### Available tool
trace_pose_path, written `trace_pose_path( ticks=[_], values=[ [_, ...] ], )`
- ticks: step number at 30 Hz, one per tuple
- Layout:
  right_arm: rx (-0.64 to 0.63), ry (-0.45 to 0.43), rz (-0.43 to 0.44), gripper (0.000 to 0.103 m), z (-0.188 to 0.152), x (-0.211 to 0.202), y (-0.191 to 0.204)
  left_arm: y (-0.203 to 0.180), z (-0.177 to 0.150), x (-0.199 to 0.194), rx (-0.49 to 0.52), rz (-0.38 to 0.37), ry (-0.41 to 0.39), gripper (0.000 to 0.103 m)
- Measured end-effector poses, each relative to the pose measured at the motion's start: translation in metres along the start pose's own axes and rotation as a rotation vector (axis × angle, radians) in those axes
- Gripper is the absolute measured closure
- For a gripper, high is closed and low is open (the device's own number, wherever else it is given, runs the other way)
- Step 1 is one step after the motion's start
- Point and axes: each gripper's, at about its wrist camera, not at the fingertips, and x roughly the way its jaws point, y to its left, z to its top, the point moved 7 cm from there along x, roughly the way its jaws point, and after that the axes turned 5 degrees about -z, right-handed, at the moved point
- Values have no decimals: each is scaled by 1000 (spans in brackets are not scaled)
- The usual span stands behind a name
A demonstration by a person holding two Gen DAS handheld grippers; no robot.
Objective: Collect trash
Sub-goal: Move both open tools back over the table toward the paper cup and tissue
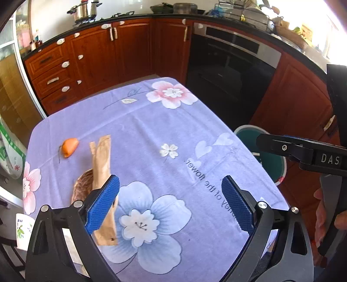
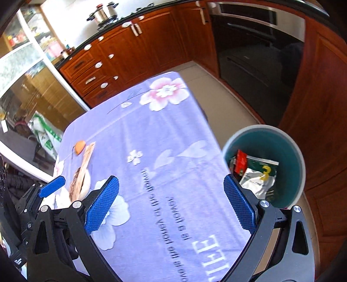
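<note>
The left gripper [image 1: 170, 202] hangs wide apart, empty, above the desk [image 1: 151, 130]; brown paper wrapper [image 1: 102, 160] at nine o'clock.

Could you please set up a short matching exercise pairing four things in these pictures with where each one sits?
Things:
1. orange peel piece
2. silver foil pouch
3. steel cooking pot
4. round white bin with teal inside

Places:
A. on the floor beside the table
B. on the stove
C. inside the bin
D. on the lilac flowered tablecloth

Pairs: 1-D, 2-C, 3-B, 4-A
</note>
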Motion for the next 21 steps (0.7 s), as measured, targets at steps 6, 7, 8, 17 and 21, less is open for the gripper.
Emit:
trace_pose_path(
  ticks=[6,7,8,17,21],
  values=[
    [-90,13,17,10,-8,-1,58,49,-21,-28,-51,41,-19,7],
    [-105,17,21,10,-10,0,68,58,-25,-33,-57,52,-21,7],
    [-118,20,25,10,-13,1,78,67,-29,-39,-64,66,-23,7],
    [-266,62,90,10,-42,11,173,187,-81,-89,-153,268,5,7],
    [-335,83,131,10,-58,18,216,239,-112,-94,-234,325,55,7]
  ],
)
